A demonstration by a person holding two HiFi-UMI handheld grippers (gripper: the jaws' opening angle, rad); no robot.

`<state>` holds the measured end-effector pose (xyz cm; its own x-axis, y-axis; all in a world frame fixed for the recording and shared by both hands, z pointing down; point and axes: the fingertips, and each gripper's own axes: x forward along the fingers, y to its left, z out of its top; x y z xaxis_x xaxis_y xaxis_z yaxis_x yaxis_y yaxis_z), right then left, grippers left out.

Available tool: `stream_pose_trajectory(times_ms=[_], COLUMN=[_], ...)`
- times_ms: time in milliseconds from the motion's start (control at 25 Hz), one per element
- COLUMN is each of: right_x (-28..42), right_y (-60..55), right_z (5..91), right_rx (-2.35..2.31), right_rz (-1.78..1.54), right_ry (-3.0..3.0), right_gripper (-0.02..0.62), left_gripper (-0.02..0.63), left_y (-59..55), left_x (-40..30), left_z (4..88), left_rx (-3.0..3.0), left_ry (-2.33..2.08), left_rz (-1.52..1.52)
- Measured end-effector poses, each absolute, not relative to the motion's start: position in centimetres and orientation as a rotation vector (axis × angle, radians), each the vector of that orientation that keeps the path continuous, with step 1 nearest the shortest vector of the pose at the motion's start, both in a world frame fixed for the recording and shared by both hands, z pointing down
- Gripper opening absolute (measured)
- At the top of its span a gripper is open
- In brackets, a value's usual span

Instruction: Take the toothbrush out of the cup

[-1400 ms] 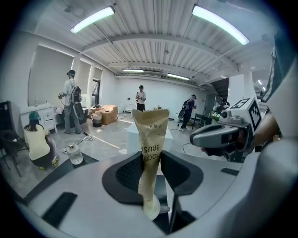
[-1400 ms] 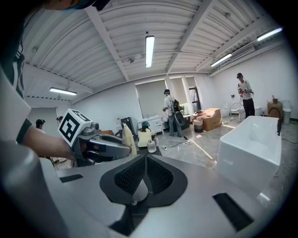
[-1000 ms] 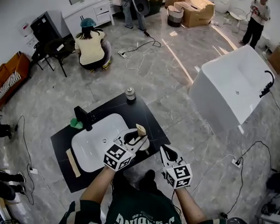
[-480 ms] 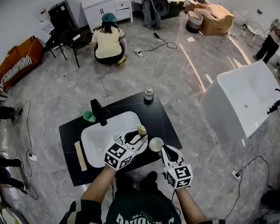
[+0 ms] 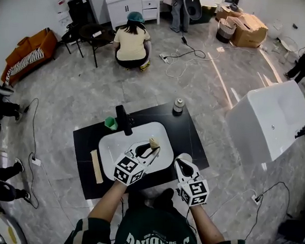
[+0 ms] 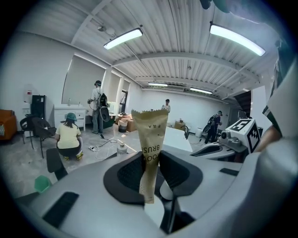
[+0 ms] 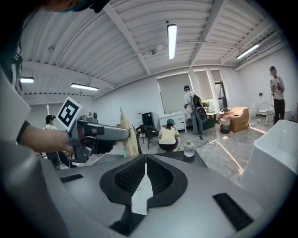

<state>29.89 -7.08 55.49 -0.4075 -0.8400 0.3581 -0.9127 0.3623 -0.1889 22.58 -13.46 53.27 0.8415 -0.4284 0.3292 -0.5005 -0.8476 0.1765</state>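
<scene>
Above the sink [image 5: 108,153], left hand-held gripper [image 5: 147,151] pinches the paper-wrapped toothbrush [image 6: 151,139] low, so it stands upright; right hand-held gripper [image 7: 145,174] clenched, empty, apparently spare.

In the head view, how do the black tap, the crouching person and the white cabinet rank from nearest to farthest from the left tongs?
Measured from the left tongs, which are shut on the toothbrush packet:
1. The black tap, just ahead and slightly to the left.
2. The crouching person, on the floor well beyond the tap.
3. The white cabinet, against the back wall.
</scene>
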Motion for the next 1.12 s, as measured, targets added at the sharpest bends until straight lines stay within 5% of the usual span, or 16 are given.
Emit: stream_pose_trajectory(times_ms=[1120], right_x=[8.0], right_y=[-9.7], right_z=[56.3], right_rx=[1.165], right_rz=[0.488], right_ry=[-2.578], right_gripper=[0.043], left_gripper=[0.107], left_y=[-12.7], left_x=[-2.1], left_z=[56.1], left_rx=[2.528], left_ry=[-1.087], left_rz=[0.386])
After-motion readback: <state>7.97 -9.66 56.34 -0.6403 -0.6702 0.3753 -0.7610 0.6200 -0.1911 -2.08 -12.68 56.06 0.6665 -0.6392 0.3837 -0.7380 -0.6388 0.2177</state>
